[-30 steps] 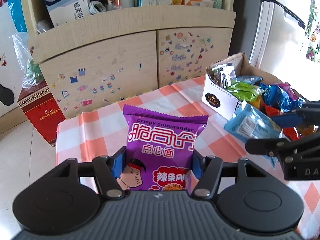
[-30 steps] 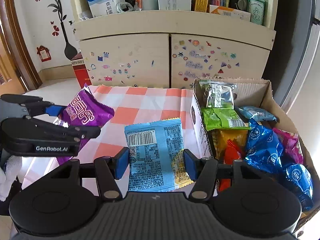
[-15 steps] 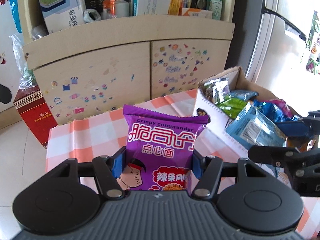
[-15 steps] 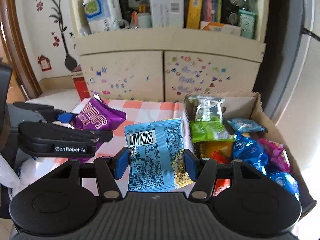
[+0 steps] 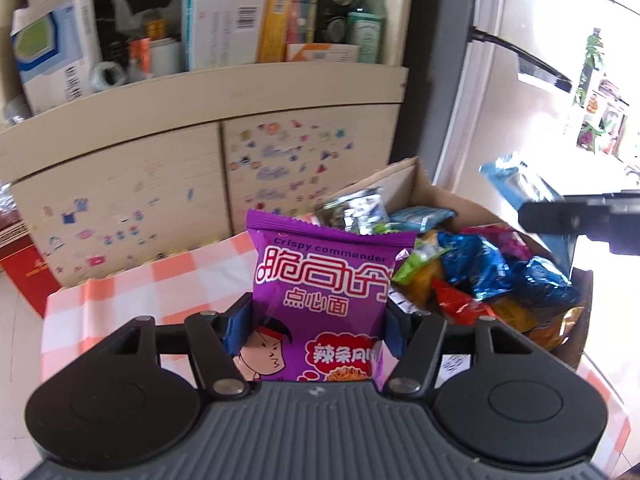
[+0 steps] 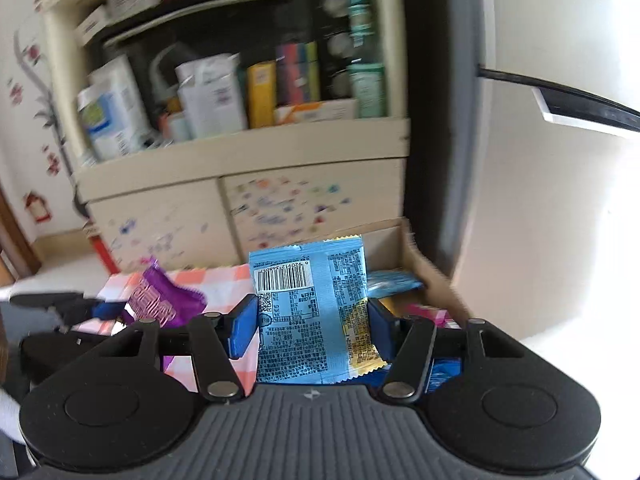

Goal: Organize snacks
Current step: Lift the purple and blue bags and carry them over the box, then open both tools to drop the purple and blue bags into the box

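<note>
My left gripper [image 5: 318, 322] is shut on a purple snack packet [image 5: 320, 292] and holds it upright above the checked tablecloth [image 5: 168, 280], just left of the cardboard box [image 5: 400, 176]. The box holds several bright snack packets [image 5: 480, 272]. My right gripper [image 6: 312, 326] is shut on a light blue snack packet [image 6: 308, 312], raised above the box [image 6: 432, 276]. The right gripper also shows at the right edge of the left wrist view [image 5: 580, 220]. The purple packet [image 6: 160, 300] shows low left in the right wrist view.
A beige cabinet [image 5: 200, 152] with stickers stands behind the table, its shelf crowded with boxes and bottles [image 5: 224, 36]. A red box [image 5: 24, 272] stands on the floor at the left. A white fridge door [image 5: 520, 120] is at the right.
Both grippers rose and shifted right toward the box with their packets. The right gripper lifted the blue packet high above the box; its view is blurred by motion.
</note>
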Available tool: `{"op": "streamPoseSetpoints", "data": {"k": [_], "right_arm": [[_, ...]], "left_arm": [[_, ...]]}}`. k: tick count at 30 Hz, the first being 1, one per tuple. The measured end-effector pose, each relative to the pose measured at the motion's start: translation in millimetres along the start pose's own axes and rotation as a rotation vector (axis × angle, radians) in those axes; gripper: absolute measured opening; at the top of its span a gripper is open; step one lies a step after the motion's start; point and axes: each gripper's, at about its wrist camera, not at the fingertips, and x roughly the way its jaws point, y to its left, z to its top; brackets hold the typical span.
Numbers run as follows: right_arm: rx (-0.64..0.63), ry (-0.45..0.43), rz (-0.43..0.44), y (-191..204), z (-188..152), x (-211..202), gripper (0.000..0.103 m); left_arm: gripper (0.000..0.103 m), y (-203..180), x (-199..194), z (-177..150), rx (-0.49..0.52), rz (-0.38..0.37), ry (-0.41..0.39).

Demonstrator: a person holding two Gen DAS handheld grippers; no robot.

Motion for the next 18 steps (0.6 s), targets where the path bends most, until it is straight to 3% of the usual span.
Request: {"op": "streamPoseSetpoints", "data": {"k": [10,18], "right_arm": [[0.146,-0.002,-0.102,-36.3,-2.8,-5.4,0.064],[0.265,0.029,-0.141,-55.2,-5.6,1.6,0.064]], "left_arm": [[0.063,-43.6,13.5,17.4,0.031,-0.108,-0.033],[0.063,-75.1,32.1,15.8,0.056,-0.184,-0.009]]}}
